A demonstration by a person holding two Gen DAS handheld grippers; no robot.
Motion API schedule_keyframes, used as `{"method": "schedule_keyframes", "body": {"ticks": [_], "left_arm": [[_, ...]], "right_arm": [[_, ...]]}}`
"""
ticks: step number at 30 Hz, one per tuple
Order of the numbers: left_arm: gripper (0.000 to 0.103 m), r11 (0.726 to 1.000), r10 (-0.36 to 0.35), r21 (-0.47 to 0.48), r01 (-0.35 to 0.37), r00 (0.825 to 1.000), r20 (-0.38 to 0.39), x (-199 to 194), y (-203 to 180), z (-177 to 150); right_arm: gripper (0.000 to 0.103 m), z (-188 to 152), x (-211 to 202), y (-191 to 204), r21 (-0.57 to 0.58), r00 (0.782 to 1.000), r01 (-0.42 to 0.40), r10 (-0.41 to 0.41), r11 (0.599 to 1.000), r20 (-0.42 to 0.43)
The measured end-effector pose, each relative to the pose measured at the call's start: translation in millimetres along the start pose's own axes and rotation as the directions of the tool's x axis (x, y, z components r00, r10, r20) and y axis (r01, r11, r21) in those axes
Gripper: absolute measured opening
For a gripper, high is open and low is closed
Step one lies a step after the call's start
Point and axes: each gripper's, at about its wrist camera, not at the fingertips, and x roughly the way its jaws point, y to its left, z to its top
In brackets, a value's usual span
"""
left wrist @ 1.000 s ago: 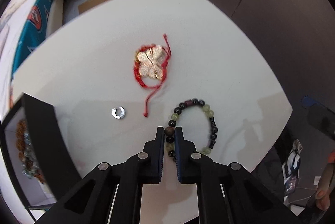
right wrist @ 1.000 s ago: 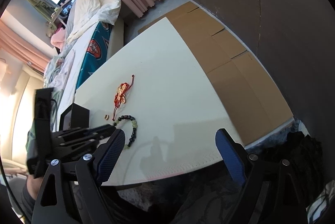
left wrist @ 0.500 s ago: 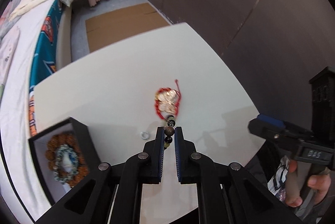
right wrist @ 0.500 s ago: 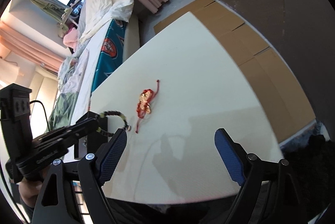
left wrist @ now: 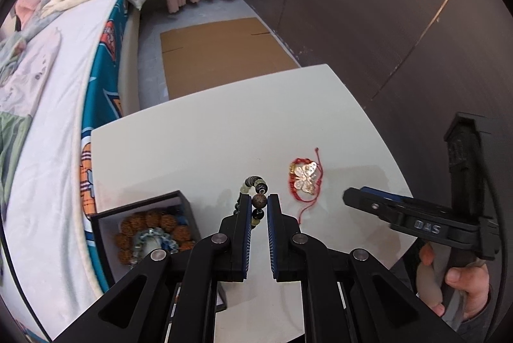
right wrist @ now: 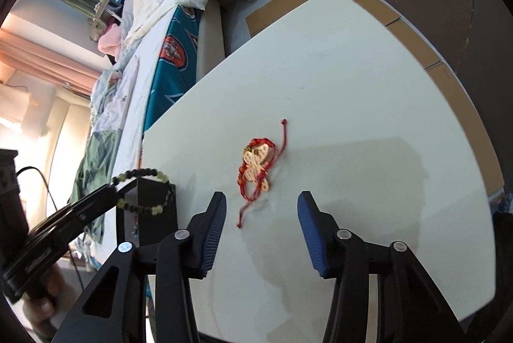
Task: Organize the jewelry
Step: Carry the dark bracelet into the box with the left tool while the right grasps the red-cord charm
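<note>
My left gripper (left wrist: 259, 198) is shut on a brown bead of the dark and pale-green beaded bracelet (left wrist: 255, 182). The bracelet hangs in the air as a loop (right wrist: 141, 172) beside the black jewelry box (left wrist: 138, 203). A red string bracelet with a gold butterfly (right wrist: 256, 163) lies on the white table (right wrist: 352, 86). My right gripper (right wrist: 261, 202) hovers just in front of it. Its jaws are closing, with only the red string's tail on the table below the gap, and the pads press on nothing. In the left wrist view the right gripper (left wrist: 352, 194) comes in from the right.
The black box holds a brown-bead bracelet and a blue-white one (left wrist: 154, 234). A bed (left wrist: 64, 86) runs along the table's left side. Flat cardboard (left wrist: 221, 51) lies on the floor beyond the table. A dark wall (left wrist: 384, 6) stands at the right. A hand (left wrist: 461, 282) holds the right gripper.
The left gripper lifted the beaded bracelet off the table and carried it toward the black box. The right gripper moved in over the red bracelet and its jaws narrowed.
</note>
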Motion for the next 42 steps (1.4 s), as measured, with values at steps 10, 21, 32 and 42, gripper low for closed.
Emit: {"method": "schedule_keyframes", "body": {"ticks": [10, 21, 32, 42], "left_arm": [[0.01, 0.999, -0.006, -0.049, 0.007, 0.999, 0.033, -20, 23, -1], [0.01, 0.993, -0.039, -0.11, 0.047, 0.996, 0.077, -38, 50, -12], [0.009, 0.99, -0.047, -0.129, 0.061, 0.993, 0.111, -57, 73, -22], [0.01, 0.986, -0.049, -0.156, 0.066, 0.993, 0.109, -62, 95, -33]], "right_arm": [[0.005, 13, 34, 11, -0.03, 0.992, 0.109, -0.11, 0.994, -0.054], [0.002, -2, -16, 28, -0.065, 0.997, 0.059, -0.056, 0.996, 0.054], [0.048, 10, 24, 15, -0.024, 0.987, 0.161, -0.16, 0.987, 0.017], [0.009, 14, 17, 18, 0.003, 0.991, 0.126, -0.126, 0.992, 0.034]]}}
